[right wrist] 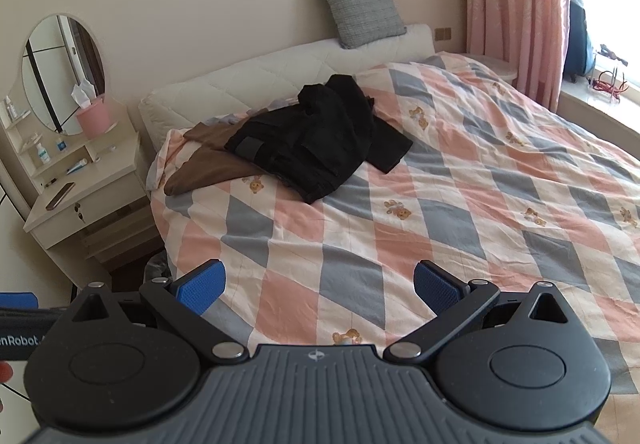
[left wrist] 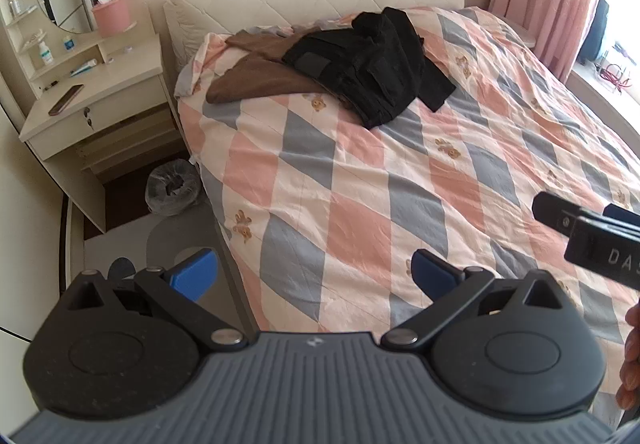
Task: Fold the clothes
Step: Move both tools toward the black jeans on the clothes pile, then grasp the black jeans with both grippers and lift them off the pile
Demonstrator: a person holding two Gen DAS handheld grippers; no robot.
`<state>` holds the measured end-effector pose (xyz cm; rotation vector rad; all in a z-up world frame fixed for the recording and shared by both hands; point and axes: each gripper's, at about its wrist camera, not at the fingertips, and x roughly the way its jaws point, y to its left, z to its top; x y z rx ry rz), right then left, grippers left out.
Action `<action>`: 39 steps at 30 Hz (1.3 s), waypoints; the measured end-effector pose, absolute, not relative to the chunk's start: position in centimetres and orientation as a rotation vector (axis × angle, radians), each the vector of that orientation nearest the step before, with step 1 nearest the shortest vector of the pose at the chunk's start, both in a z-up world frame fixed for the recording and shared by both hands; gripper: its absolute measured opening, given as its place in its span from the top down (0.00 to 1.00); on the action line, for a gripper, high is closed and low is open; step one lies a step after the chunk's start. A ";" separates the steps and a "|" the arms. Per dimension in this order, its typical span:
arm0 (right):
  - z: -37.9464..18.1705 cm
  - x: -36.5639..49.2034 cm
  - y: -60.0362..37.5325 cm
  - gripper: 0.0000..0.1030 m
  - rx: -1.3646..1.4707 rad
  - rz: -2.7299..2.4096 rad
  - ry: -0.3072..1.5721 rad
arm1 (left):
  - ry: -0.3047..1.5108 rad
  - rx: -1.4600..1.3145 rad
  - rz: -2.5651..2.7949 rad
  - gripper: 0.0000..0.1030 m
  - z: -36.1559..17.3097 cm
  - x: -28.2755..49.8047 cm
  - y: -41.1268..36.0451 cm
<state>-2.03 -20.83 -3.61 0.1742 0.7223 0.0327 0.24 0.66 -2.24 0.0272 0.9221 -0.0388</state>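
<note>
**Black heap waits, both tongs empty**

Black trousers (right wrist: 320, 148) lie crumpled on a brown top (right wrist: 204, 168) near the headboard, on the quilt (right wrist: 460, 212). The left gripper (left wrist: 314, 274) and right gripper (right wrist: 318, 286) hover well short of the heap, jaws spread wide, holding nothing. Risk: the 2 garments overlap, so a deep pinch could lift both together, or snag the quilt beneath.

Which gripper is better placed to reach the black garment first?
Neither clearly. Left gripper and right gripper are both open, empty and far from the black garment, which overlaps the brown garment. Perhaps left, slightly.
</note>
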 end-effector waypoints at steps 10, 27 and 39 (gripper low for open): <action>-4.1 -1.2 -20.8 0.00 0.193 0.025 0.734 | 0.854 0.019 -0.014 0.01 -2.7 0.9 1.5; -11.7 7.4 -17.9 0.00 0.126 0.000 0.807 | 1.062 0.088 -0.133 0.01 -9.9 17.6 5.8; -18.4 23.3 -13.9 0.00 0.057 -0.099 0.940 | 1.101 0.234 -0.224 0.01 -14.9 36.9 9.3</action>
